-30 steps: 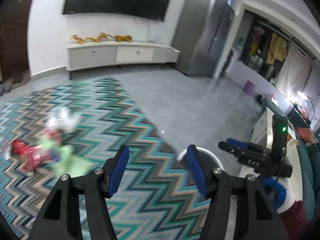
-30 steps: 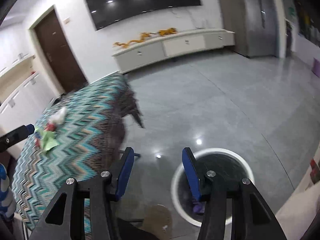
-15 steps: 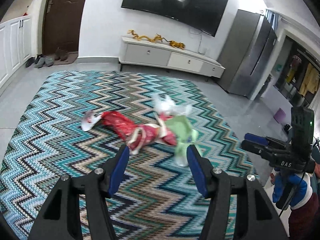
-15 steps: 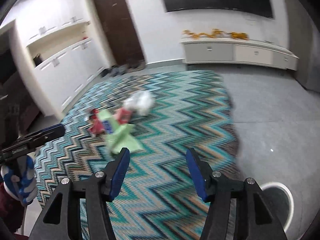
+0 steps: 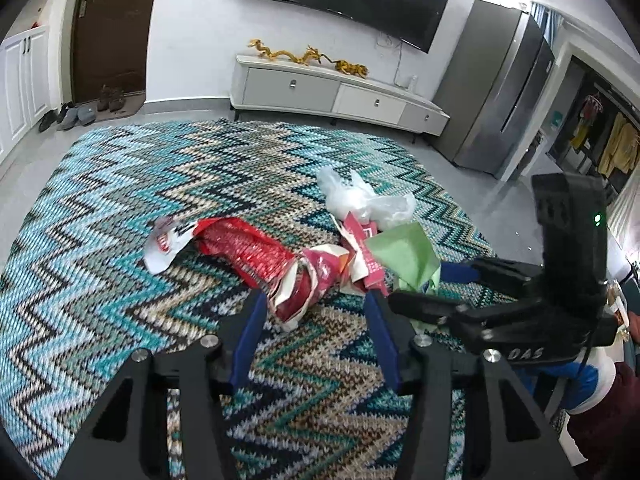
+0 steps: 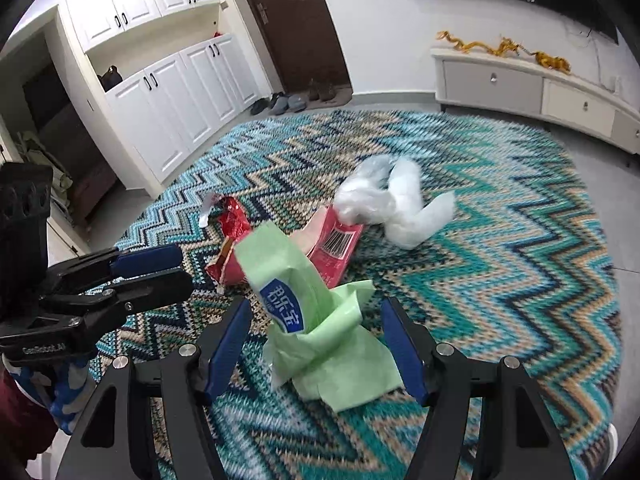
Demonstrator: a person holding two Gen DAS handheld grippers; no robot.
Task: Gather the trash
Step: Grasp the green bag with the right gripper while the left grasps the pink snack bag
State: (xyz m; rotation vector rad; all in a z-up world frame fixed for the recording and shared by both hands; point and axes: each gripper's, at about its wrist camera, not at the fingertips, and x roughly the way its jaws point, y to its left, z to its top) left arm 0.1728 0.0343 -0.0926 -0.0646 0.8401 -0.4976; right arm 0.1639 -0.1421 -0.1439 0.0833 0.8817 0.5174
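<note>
A pile of trash lies on the zigzag cloth (image 5: 100,280): a red foil wrapper (image 5: 248,248), a crumpled red and white wrapper (image 5: 304,284), a pink packet (image 6: 334,246), a light green tissue pack wrapper (image 6: 316,320) and a clear plastic bag (image 5: 360,200). My left gripper (image 5: 316,336) is open, its jaws on either side of the crumpled red wrapper's near end. My right gripper (image 6: 320,340) is open, its jaws astride the green wrapper. The right gripper also shows in the left wrist view (image 5: 440,288), beside the green wrapper (image 5: 404,256).
The cloth-covered table (image 6: 520,260) drops off to grey floor beyond. A white TV cabinet (image 5: 340,92) and a grey fridge (image 5: 500,108) stand at the far wall. White cupboards (image 6: 172,92) and shoes by a brown door (image 6: 296,100) are at the left.
Both grippers have swung from the floor and the white bin toward the table and closed in on the trash pile, which is now between their jaws. Both stayed open.
</note>
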